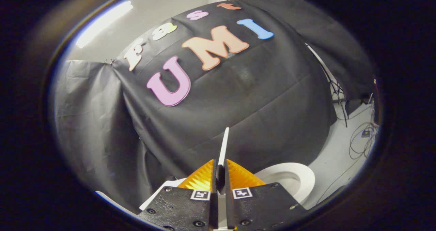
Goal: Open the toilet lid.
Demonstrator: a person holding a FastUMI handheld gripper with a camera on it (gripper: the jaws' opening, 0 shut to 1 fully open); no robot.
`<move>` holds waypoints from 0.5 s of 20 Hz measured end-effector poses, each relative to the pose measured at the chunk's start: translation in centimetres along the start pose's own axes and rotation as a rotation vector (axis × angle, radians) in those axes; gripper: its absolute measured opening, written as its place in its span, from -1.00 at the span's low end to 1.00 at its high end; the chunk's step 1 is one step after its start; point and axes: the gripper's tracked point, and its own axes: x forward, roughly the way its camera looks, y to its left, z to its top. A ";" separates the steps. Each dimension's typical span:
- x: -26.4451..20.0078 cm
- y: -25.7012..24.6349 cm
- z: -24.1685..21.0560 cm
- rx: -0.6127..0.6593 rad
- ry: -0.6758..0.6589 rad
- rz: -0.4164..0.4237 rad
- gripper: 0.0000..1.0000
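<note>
The white toilet lid (224,145) stands on edge, seen as a thin white blade rising from between my fingers toward the black cloth wall. My gripper (220,171) is shut on the lid, both fingers pressing its edge from either side. To the right of the fingers and lower down lies the white toilet seat ring (299,176) with the open bowl inside it. A white flat part of the toilet (160,193) shows to the left of the fingers.
Black cloth wall (238,98) hangs close behind the toilet. On the right, the light floor (340,145) carries loose cables (362,139) and a thin stand leg. A pale wall and ceiling light sit above the cloth.
</note>
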 end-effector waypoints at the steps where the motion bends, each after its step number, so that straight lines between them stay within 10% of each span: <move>1: 0.2 1.0 0.1 -0.032 0.006 0.006 -0.81; 10: 2.0 10.1 -0.7 -0.294 0.066 0.102 -0.76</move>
